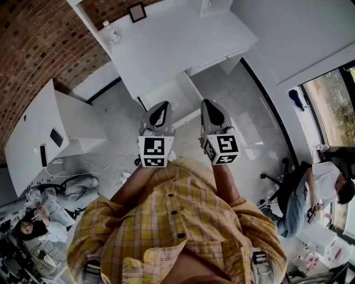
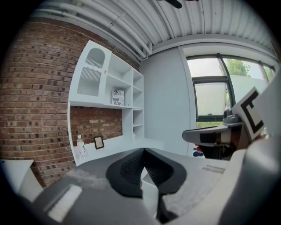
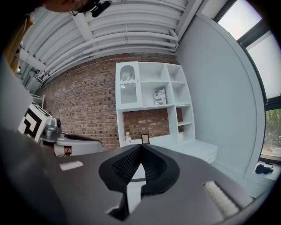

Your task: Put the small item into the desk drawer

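Note:
In the head view I hold both grippers side by side at chest height, pointing at a white desk (image 1: 166, 50). The left gripper (image 1: 160, 106) is shut with nothing in it; its pads meet at the tip in the left gripper view (image 2: 143, 151). My right gripper (image 1: 211, 104) is shut and empty too (image 3: 140, 147). On the desk's back edge stand a water bottle (image 1: 111, 33) and a small picture frame (image 1: 137, 11). White drawer fronts (image 1: 213, 62) show under the desk top. I cannot make out the small item in any view.
A white shelf unit (image 3: 151, 94) rises over the desk against a brick wall. A second white desk (image 1: 39, 133) with a phone (image 1: 56, 137) stands left. Cables (image 1: 119, 177) lie on the floor. People sit at lower left (image 1: 39, 213) and at right (image 1: 321, 188).

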Demonstrator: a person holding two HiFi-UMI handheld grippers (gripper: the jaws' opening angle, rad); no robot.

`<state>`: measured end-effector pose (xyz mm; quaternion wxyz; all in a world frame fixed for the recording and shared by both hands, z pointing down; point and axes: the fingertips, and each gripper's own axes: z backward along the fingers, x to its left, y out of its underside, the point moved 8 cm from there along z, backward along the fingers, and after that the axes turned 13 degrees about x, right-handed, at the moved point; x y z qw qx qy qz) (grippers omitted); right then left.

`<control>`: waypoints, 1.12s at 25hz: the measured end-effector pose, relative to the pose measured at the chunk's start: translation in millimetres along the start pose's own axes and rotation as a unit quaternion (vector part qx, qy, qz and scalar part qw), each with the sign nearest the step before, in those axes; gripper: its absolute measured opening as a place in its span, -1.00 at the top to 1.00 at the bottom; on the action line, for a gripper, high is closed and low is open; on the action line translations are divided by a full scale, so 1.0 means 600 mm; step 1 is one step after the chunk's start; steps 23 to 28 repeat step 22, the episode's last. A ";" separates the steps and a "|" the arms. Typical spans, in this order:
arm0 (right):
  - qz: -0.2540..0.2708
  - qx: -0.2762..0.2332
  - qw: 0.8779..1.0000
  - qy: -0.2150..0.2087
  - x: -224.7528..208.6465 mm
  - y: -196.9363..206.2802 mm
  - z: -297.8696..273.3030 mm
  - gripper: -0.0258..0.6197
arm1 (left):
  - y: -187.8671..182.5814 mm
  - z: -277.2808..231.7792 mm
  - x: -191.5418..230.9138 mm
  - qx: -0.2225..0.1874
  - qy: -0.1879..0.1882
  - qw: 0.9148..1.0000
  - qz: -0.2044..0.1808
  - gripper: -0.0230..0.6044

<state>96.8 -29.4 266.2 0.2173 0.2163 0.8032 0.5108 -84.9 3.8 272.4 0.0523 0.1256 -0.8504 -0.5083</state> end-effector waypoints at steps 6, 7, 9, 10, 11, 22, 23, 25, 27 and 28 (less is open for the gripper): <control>-0.001 -0.014 1.000 -0.004 0.003 -0.012 -0.006 0.93 | -0.012 0.005 0.013 -0.019 -0.002 1.000 0.001 0.92; 0.000 -0.016 1.000 -0.005 0.003 -0.014 -0.007 0.93 | -0.014 0.005 0.014 -0.022 -0.002 1.000 0.001 0.92; 0.002 -0.021 1.000 -0.005 0.002 -0.019 -0.008 0.92 | -0.019 0.004 0.015 -0.027 -0.003 1.000 0.000 0.92; 0.002 -0.023 1.000 -0.005 0.001 -0.021 -0.007 0.93 | -0.021 0.003 0.015 -0.029 -0.002 1.000 0.000 0.92; 0.003 -0.024 1.000 -0.004 0.001 -0.022 -0.007 0.93 | -0.022 0.003 0.014 -0.030 -0.001 1.000 0.000 0.92; 0.003 -0.024 1.000 -0.004 -0.015 -0.031 -0.017 0.93 | -0.036 -0.015 0.015 -0.032 0.015 0.999 0.011 0.92; 0.003 -0.024 1.000 -0.004 -0.015 -0.031 -0.017 0.93 | -0.036 -0.015 0.015 -0.032 0.015 0.999 0.011 0.92; 0.003 -0.024 1.000 -0.004 -0.015 -0.031 -0.017 0.93 | -0.036 -0.015 0.015 -0.032 0.015 0.999 0.011 0.92; 0.003 -0.024 1.000 -0.004 -0.015 -0.031 -0.017 0.93 | -0.036 -0.015 0.015 -0.032 0.015 0.999 0.011 0.92; 0.003 -0.024 1.000 -0.004 -0.015 -0.031 -0.017 0.93 | -0.036 -0.015 0.015 -0.032 0.015 0.999 0.011 0.92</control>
